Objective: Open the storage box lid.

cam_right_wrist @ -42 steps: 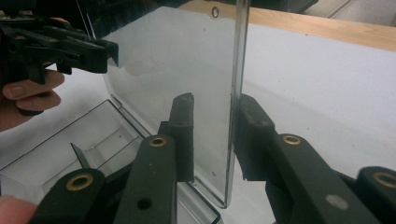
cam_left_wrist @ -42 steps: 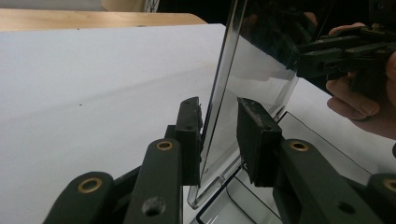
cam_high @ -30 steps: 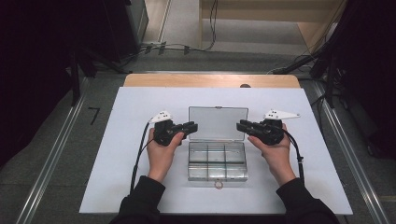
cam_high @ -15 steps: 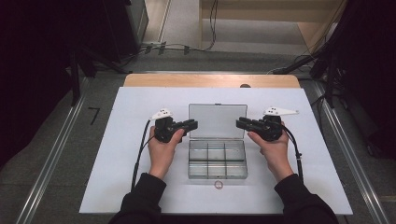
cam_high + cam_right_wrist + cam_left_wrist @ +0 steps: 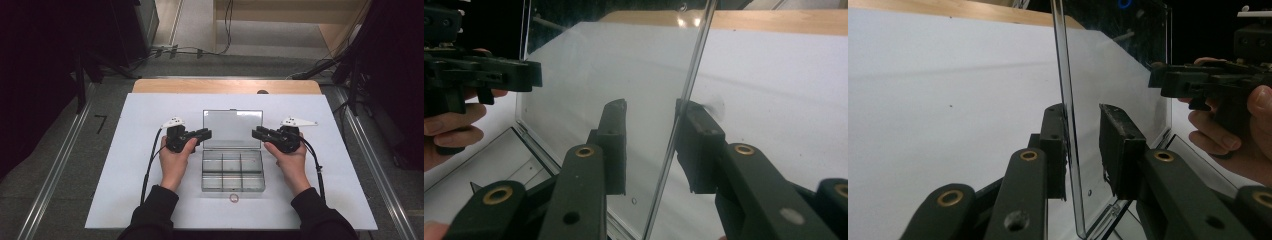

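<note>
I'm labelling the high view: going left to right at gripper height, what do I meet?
Left gripper → clear lid of the open compartment box → right gripper → bare white tabletop.

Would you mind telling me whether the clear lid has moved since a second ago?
No. In the high view the clear lid stands open over the compartment box, its top edge equally far from the table's wooden edge.

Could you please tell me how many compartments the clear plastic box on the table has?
6: the clear box has two rows of three compartments, one row toward the upright lid, one toward the person. None seems hidden.
</note>
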